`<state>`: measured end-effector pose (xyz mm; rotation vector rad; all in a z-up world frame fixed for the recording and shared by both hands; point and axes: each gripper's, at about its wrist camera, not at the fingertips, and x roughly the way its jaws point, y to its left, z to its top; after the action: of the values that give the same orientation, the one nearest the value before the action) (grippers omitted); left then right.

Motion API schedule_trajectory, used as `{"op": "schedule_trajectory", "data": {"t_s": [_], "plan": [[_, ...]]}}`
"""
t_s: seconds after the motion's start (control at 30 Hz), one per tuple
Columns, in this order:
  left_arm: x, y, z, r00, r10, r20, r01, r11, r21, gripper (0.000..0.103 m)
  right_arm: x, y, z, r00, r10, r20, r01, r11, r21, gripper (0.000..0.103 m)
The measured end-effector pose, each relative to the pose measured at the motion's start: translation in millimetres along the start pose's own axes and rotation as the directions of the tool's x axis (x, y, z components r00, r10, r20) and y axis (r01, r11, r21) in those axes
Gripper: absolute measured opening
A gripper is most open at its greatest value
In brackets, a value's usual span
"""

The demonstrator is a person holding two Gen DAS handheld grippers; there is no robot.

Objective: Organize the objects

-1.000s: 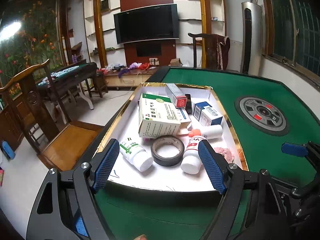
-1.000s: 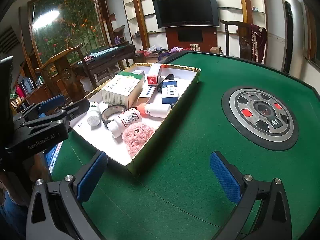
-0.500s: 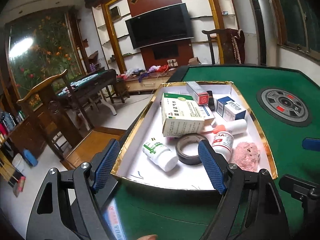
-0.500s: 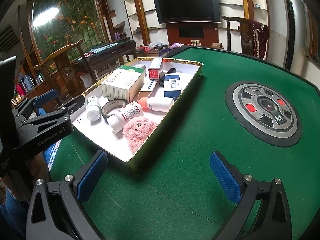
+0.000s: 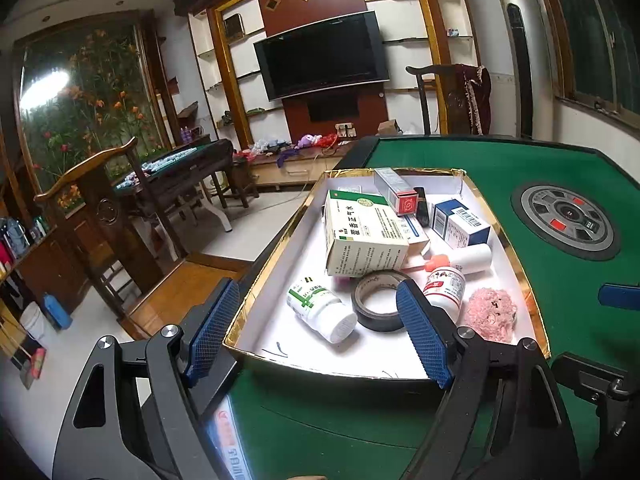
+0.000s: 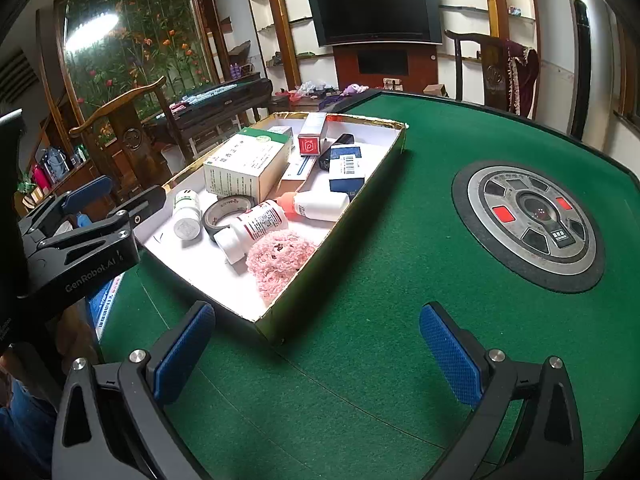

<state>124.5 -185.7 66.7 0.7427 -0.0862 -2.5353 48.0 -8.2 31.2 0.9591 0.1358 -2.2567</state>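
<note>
Green felt mahjong table (image 6: 360, 380), with a shallow gold-edged box lid (image 5: 276, 240) near its left edge serving as a tray. Inside: large white-and-green medicine carton (image 5: 360, 232), black tape roll (image 5: 378, 300) in front of it, white pill bottle with green label (image 5: 320, 312) lying to the left of the roll, red-labelled white bottle (image 5: 444, 288) to the right, pink fuzzy ball (image 5: 490, 314) in the near right corner, blue-and-white boxes (image 5: 460, 220) farther back. Left gripper (image 5: 316, 334) spread wide at the lid's near left corner, pinching nothing. Right gripper (image 6: 316, 356) likewise spread and empty above bare felt beside the lid.
</note>
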Motion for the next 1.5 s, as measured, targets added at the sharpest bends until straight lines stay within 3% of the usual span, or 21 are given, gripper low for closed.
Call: {"op": "schedule_trajectory", "data": {"t_s": [1.5], "plan": [[1.3,6.1,-3.1,1.0,-0.02,0.002,0.02,1.0,-0.018,0.082,5.4,0.1,-4.6,1.0,0.002,-0.013,-0.002,1.0,0.003,0.103]]}}
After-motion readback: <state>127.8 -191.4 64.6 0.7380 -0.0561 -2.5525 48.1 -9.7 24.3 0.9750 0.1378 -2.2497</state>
